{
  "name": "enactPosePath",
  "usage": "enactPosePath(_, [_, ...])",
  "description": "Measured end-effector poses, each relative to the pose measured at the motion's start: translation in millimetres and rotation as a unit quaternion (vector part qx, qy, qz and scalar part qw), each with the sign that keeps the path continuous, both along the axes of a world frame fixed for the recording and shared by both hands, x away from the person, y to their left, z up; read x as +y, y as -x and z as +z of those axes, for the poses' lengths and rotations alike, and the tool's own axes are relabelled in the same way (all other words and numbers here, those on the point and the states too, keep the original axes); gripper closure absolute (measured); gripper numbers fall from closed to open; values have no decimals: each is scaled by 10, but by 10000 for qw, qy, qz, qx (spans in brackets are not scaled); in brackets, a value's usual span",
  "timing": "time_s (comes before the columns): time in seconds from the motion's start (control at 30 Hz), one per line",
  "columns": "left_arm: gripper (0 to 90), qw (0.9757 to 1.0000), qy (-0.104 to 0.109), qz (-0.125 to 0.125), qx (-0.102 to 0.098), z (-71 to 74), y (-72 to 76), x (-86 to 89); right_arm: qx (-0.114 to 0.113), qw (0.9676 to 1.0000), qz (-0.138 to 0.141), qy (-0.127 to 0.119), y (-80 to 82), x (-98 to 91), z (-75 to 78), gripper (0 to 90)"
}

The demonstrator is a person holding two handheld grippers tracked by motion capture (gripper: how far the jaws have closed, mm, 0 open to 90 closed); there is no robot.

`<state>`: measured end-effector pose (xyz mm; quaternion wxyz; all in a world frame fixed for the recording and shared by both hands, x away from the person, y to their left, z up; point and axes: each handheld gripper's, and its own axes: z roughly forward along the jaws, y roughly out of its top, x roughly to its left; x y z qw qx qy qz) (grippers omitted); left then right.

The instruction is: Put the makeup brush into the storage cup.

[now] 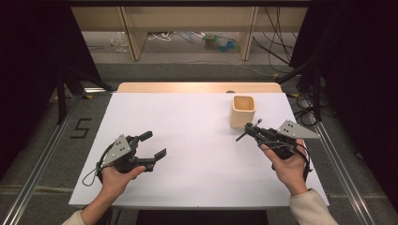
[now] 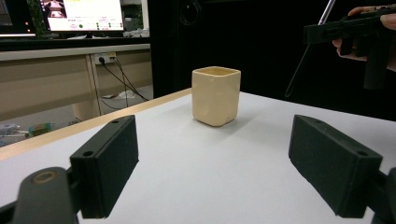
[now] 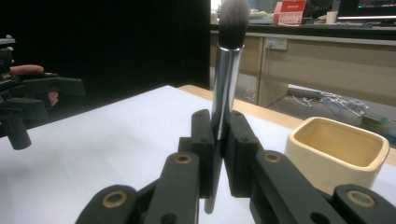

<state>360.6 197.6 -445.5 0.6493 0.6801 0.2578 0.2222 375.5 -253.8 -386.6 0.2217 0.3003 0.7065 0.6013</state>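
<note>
**Makeup brush being held upright beside the cream cup**

In the high view, the white table (image 1: 197,154) is being seen from above, with the cream cup (image 1: 243,111) standing upright at about one o'clock from the table's middle, near the far edge. The right gripper (image 1: 248,129) is being held at about three o'clock, just beside the cup on its near side; a thin dark handle is being seen jutting from its tip, too small there to be identified. The left gripper (image 1: 155,145) is being held at about eight o'clock, well apart from the cup, its jaws spread wide with nothing between them.

The right gripper view is supplying what the high view leaves unclear: the jaws are being pressed together on the silver handle of a makeup brush (image 3: 227,70), which is being kept upright, dark bristles at twelve o'clock. The cup (image 3: 337,154) is being shown at four o'clock of that view, close to the jaws, and its pale interior is being seen with nothing in it. The left gripper (image 3: 28,100) is being shown farther off at nine o'clock.

In the left gripper view, the cup's (image 2: 216,95) outer wall is being shown between the two parted jaws, farther off, with its inside hidden. The right gripper (image 2: 355,28) is being seen at two o'clock, the brush (image 2: 308,51) slanting across it.
</note>
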Motion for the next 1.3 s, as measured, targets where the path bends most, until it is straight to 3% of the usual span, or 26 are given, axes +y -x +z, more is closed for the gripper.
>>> enactPosePath(0.1, [158, 10000, -1, -3, 2, 0, 0, -1, -68, 9999, -100, 36, -10, -13, -1, 840])
enactPosePath(0.23, [158, 10000, -7, -6, -2, 0, -2, -2, 46, 9999, -103, 69, -12, -40, 10, 840])
enactPosePath(0.43, [158, 10000, -13, -9, 1, -1, -6, 2, -95, 9998, -158, 14, -45, -50, 2, 840])
enactPosePath(0.47, [158, 10000, -12, -9, 0, 0, -7, 3, 2, 9999, -142, -15, -37, -45, 1, 840])
enactPosePath(0.57, [158, 10000, 19, 8, 51, -3, -5, 1, -77, 9999, -155, -5, -53, -46, 5, 840])
enactPosePath(0.63, [158, 10000, -14, -12, 11, -1, -8, 2, 62, 9998, -158, 59, -43, -49, 21, 840])
enactPosePath(0.67, [158, 10000, -13, -11, 14, -2, -8, 2, -34, 9998, -176, -56, -57, -36, 13, 840])
enactPosePath(0.73, [158, 10000, -10, -6, 13, -1, -9, 2, 36, 9999, -149, 57, -57, -52, 29, 840])
enactPosePath(1.3, [159, 10000, -7, -11, 25, -6, -13, -6, -148, 9996, -242, -53, -136, -33, 68, 840])
